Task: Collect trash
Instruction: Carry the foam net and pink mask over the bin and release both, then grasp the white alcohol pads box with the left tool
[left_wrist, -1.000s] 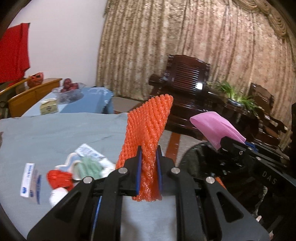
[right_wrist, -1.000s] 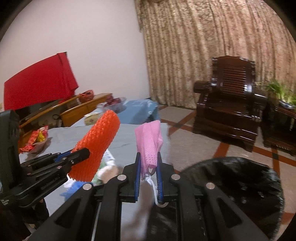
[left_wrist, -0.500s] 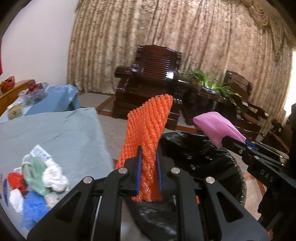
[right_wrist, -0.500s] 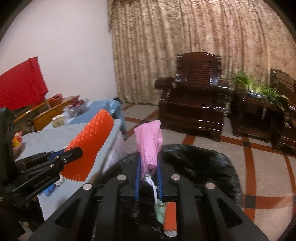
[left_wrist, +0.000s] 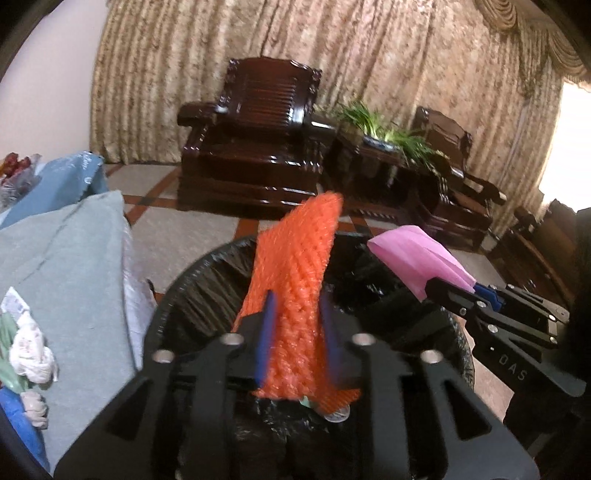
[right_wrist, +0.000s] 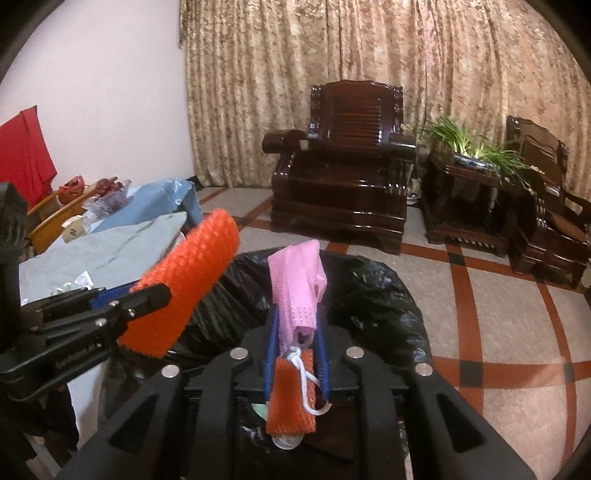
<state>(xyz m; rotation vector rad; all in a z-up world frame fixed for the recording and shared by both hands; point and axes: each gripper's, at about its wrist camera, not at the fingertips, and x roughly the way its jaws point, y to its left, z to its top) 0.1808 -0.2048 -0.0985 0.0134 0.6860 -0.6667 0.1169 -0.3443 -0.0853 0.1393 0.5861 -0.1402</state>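
My left gripper is shut on an orange foam net sleeve and holds it upright over the black-lined trash bin. My right gripper is shut on a pink foam net with a white string, also above the bin. Each gripper shows in the other's view: the right one with the pink net at the right, the left one with the orange sleeve at the left. Another orange net piece lies down in the bin.
A table with a grey cloth stands left of the bin, with several crumpled trash pieces at its edge. Dark wooden armchairs, a side table with a plant and curtains stand behind on the tiled floor.
Both grippers have swung right, away from the table, and now hang over the trash bin. Both keep hold of their foam nets.
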